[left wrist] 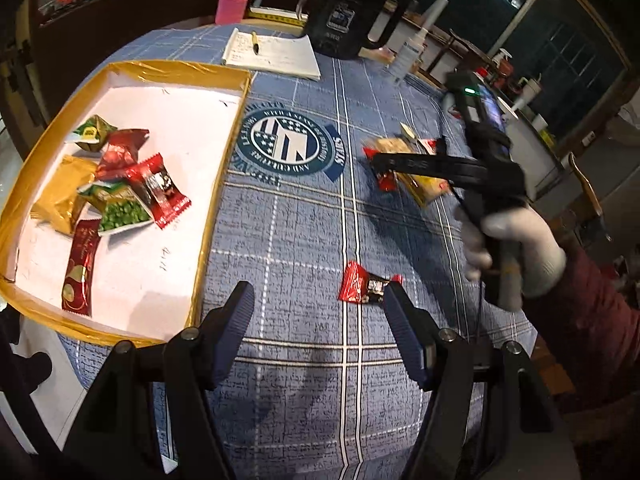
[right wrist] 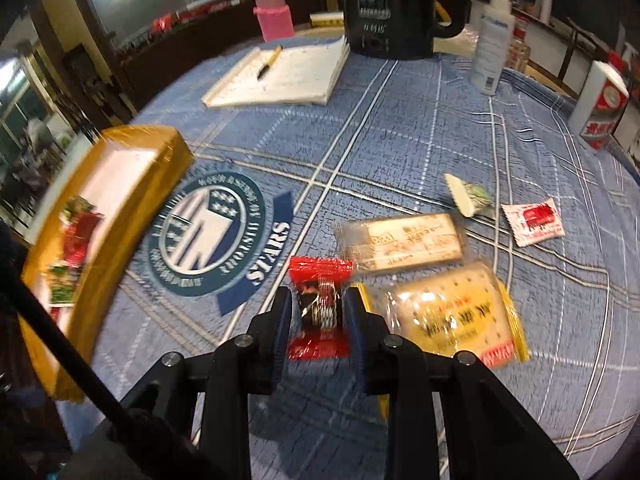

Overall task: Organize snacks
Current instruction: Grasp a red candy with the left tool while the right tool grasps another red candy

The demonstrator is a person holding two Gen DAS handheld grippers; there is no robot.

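Note:
A gold-rimmed tray [left wrist: 224,152] with a white floor holds several snack packets at the left; it also shows in the right wrist view [right wrist: 120,220]. My left gripper [left wrist: 320,304] is open above the blue cloth, with a red candy packet [left wrist: 362,282] lying beside its right finger. My right gripper [right wrist: 318,312] is shut on a red and black candy packet [right wrist: 320,304], held over the cloth. Beside it lie a yellow cracker packet [right wrist: 452,316], a pale biscuit packet [right wrist: 404,246], a small red and white sachet [right wrist: 534,222] and a small green-white packet [right wrist: 468,198].
At the back stand a notepad with a pen [left wrist: 272,52], a large black mug [left wrist: 348,12], a pink bottle [left wrist: 234,0], a white spray bottle [right wrist: 492,40] and a white and red box [right wrist: 600,108]. A round emblem [left wrist: 286,142] marks the cloth.

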